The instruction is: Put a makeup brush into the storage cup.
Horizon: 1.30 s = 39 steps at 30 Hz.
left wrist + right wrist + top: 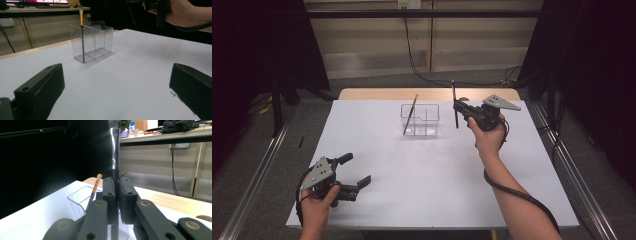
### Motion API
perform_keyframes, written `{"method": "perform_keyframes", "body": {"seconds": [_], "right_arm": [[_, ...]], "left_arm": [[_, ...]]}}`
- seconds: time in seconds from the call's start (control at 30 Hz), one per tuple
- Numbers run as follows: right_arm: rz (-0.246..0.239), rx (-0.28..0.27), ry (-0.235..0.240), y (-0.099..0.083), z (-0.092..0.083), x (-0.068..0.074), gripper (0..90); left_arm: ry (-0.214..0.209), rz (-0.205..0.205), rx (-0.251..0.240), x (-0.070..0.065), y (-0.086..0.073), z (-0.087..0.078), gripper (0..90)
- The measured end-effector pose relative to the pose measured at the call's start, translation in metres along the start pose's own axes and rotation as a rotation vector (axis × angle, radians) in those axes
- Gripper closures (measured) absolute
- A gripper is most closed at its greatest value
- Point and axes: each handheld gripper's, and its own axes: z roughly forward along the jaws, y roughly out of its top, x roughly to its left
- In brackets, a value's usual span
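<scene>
Brush [455, 107] hangs upright just right of the organizer [420, 120], clamped in the right gripper [460, 108] and not yet dropped in beside the orange-handled brush [410, 115], while the left gripper [357, 172] waits open.

The desk [377, 165] has a white top with a pale wooden strip along its far edge. Grey floor [377, 82] surrounds it. Beyond the desk stands a beige panelled wall [362, 40], with black cables [412, 55] hanging down it. Black curtains [257, 45] flank the desk on both sides.
</scene>
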Motion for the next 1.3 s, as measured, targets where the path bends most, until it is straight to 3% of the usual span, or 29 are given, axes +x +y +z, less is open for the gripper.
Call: {"method": "perform_keyframes", "body": {"seconds": [0.6,1.3], "right_arm": [[-0.023,-0.008,0.019,0.006,0.018,0.007,84.7],[-0.017,-0.021,0.033,0.009,0.033,0.008,84.7]], "left_arm": [[0.005,0.007,0.003,0.000,-0.001,0.000,0.0],[0.003,0.004,0.006,0.000,-0.001,0.001,0.0]]}}
